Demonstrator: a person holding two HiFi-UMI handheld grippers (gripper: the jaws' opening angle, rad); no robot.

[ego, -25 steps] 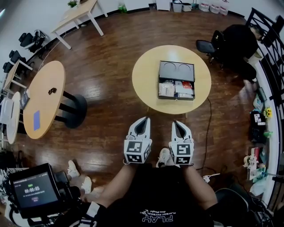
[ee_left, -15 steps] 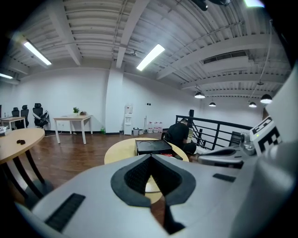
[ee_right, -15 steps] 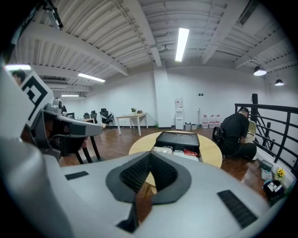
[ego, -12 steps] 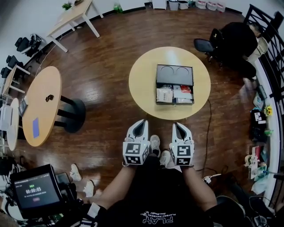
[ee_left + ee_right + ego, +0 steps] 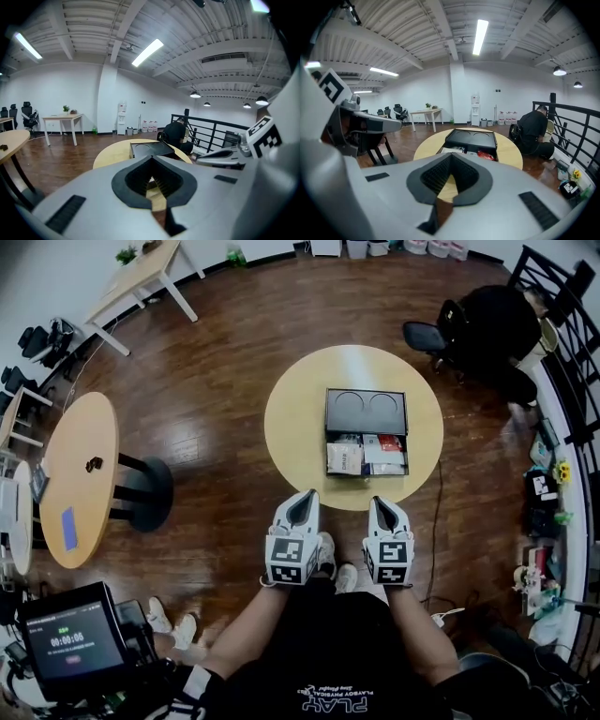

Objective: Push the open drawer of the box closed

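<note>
Both tongs are up in front of the person, side by side, and neither is on anything. The left tongs (image 5: 302,493) are clenched: in the left gripper view (image 5: 151,158) the tips meet with nothing between the dark pads. Same deal with the right tongs (image 5: 377,501), tips pressed together and empty in their own view (image 5: 450,156).

The black box (image 5: 367,409) sits on the round yellow worktop (image 5: 295,427), a bit right of its middle. Its top has two round recesses. The drawer (image 5: 367,455) is pulled out on the side facing the person, and it's wide open with white and red packets lying in it. From the right gripper view the box (image 5: 471,136) is straight ahead and the open drawer (image 5: 468,151) faces the camera. The left gripper view only catches the box (image 5: 149,148) just over the tongs, slightly to the right.

From above, both tips point toward the worktop's near rim, and neither touches the drawer or the box. The person's shoes (image 5: 326,552) show on the wood floor (image 5: 216,352) between the two tongs.

Off to the left there's an oval worktop (image 5: 80,474). A person in dark clothes (image 5: 502,324) is over by the railing (image 5: 562,306) on the right.
</note>
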